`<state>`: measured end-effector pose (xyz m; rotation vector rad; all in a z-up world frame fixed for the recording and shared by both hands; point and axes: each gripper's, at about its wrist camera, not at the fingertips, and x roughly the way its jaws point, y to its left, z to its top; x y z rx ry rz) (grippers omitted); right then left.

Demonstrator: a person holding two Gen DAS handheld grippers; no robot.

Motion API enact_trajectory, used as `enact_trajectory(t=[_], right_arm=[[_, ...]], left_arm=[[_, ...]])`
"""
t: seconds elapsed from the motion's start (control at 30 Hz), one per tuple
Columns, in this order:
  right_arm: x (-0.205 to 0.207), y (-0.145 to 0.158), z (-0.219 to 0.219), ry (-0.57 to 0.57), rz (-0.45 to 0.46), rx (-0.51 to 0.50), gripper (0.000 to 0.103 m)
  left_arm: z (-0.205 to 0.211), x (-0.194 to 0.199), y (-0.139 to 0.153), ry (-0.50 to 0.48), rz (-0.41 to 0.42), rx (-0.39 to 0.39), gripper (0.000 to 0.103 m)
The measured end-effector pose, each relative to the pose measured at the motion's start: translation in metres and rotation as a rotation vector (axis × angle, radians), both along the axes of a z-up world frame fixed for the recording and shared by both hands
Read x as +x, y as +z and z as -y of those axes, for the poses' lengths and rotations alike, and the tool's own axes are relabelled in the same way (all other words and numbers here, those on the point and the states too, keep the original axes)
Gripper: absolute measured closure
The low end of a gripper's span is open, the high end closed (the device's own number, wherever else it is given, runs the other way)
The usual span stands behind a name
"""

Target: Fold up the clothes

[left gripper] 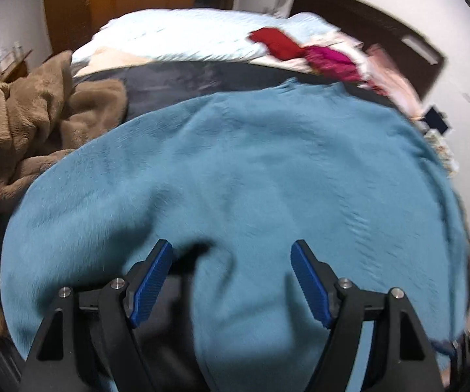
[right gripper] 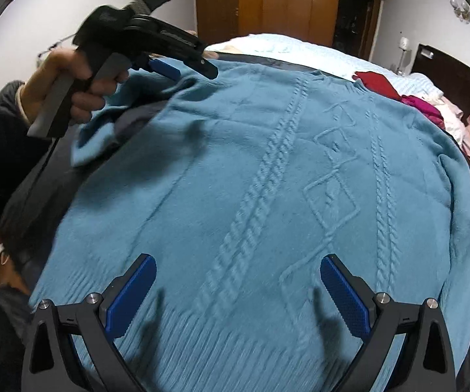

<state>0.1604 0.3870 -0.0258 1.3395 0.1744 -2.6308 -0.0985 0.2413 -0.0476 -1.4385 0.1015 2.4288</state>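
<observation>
A teal cable-knit sweater (right gripper: 267,179) lies spread flat on the bed, hem toward the right wrist camera. It also fills the left wrist view (left gripper: 251,170). My right gripper (right gripper: 238,271) is open and empty just above the ribbed hem. My left gripper (left gripper: 231,254) is open over the sweater's left sleeve, a fold of the knit lying between its fingers. In the right wrist view the left gripper (right gripper: 182,70) is held by a hand at the upper left, above the sleeve (right gripper: 104,130), which is bunched there.
A brown fleece blanket (left gripper: 32,124) is heaped left of the sweater. Red (left gripper: 277,44) and magenta (left gripper: 329,60) clothes lie near the dark headboard (left gripper: 382,32). A light blue bedspread (left gripper: 176,39) covers the far bed. A wooden wardrobe (right gripper: 267,3) stands behind.
</observation>
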Motion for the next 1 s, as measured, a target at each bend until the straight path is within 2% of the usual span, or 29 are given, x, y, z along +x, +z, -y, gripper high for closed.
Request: enact_trajectory(t=[0.13,0.43,0.7,0.87,1.0], right_arm=[[-0.005,-0.015,0.009,0.008,0.045,0.011,0.001],[-0.005,-0.02,0.024,-0.04,0.013,0.0,0.0],[-0.001,-0.02,0.037,-0.035,-0.029,-0.006,0.0],[0.013,-0.017,0.012,0.006,-0.033,-0.049,0.0],[0.027,-0.009,-0.027,-0.053,-0.042,-0.15,0.0]], left_arm=[[0.006,-0.016,-0.024,0.057,-0.021,-0.118,0.023],[0.02,-0.033,-0.023,0.06,-0.074,-0.126,0.023],[0.023,-0.037,-0.02,0.074,-0.06,-0.153,0.023],[0.02,-0.032,-0.017,0.064,-0.047,-0.178,0.023],[0.008,-0.003,-0.002,0.043,-0.07,-0.196,0.023]])
